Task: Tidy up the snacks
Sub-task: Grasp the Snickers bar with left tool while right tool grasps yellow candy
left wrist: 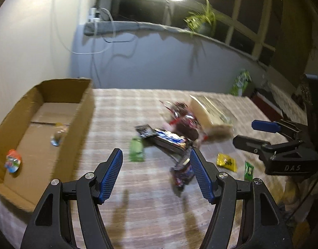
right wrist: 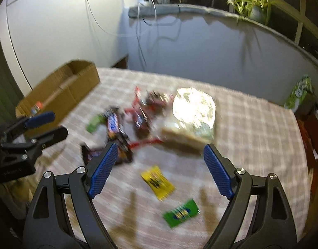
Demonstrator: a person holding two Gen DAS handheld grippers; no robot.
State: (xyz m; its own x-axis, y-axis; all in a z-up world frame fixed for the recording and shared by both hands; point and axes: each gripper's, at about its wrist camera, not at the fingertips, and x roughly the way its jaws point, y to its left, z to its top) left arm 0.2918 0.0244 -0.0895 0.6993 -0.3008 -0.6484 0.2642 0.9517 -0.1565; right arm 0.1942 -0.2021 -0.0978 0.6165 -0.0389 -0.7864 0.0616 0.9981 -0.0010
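Left tongs [left wrist: 155,172]: held apart above the checked surface [left wrist: 117,108], nothing between the blue pads; a crumpled dark wrapper [left wrist: 182,173] lies just beside the right pad.
Right tongs [right wrist: 156,170]: spread wide and empty over the same surface; a yellow packet [right wrist: 157,182] lies between and just ahead of the pads, a green packet [right wrist: 180,212] nearer the camera.
Ahead of both tongs: a loose pile of snacks, with a blue-labelled chocolate bar [left wrist: 169,138], red wrappers [left wrist: 185,120], a small green sachet [left wrist: 136,151] and a large pale bag [right wrist: 193,112], the bag glaring under the lamp.
Left of the left tongs: an open cardboard box [left wrist: 84,103] with a round red-topped snack [left wrist: 12,160] and one more small item already inside, too blurred to name.
Step in hand: judged as the start of another pick; most snacks are not yet in the box, and neither pair of tongs has been brought down onto anything.
Next move: a descent onto one thin, flat packet is called for, with the pads closed across its width; flat foil may slip or be pushed along the cloth.
Left view only: the inside of the box and its contents are seen clearly.
Right view only: the yellow and green packets are shown in full, and the big bag's top face; the box is seen mainly from outside.
Blur: both views are smeared, so labels cannot be read.
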